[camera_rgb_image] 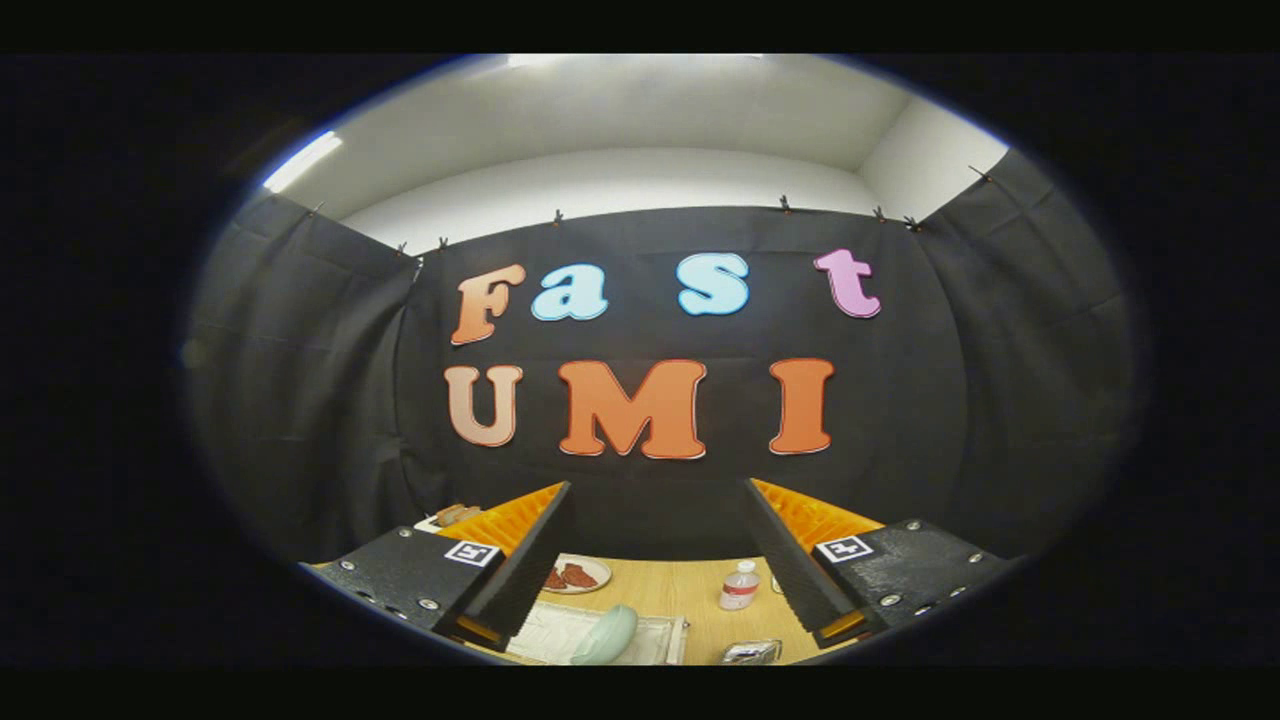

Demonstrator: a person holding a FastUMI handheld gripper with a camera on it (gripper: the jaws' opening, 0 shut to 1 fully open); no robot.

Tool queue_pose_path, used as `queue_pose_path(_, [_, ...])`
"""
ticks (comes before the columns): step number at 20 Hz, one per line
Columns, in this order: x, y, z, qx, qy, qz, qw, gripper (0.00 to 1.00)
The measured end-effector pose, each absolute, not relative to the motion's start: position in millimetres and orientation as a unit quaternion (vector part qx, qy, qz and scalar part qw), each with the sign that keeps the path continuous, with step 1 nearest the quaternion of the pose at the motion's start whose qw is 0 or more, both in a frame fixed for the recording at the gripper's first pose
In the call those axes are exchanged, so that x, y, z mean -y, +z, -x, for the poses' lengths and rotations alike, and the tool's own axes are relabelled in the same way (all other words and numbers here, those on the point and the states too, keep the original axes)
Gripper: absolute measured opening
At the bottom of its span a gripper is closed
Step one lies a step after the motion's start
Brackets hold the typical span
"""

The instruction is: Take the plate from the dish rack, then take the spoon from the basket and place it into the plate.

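The gripper (655,560) hangs high above the desk (690,600), jaws wide apart and empty. A pale green plate (606,637) stands in the white dish rack (560,630) just ahead and below. A descent from here risks clipping the nearby water bottle (739,586).

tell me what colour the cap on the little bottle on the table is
Red, as far as the gripper view shows; the bottle stands small between the open gripper's fingers.
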State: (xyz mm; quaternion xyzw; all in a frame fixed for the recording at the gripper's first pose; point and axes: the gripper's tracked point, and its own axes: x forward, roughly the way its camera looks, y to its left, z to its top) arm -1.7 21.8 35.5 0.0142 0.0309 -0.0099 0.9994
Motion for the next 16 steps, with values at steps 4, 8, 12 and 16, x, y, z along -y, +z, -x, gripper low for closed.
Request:
queue_pose_path(4, [-29,29,-2,-0.064,0.008,-0.034,0.997,0.99])
queue_pose_path(8, [-39,1,-8,-0.129,0.026,-0.062,0.989,0.99])
queue_pose_path(12, [-43,-44,-13,-0.208,0.030,-0.043,0.977,0.99])
queue_pose_path(16, [-54,-88,-13,-0.279,0.046,-0.007,0.959,0.98])
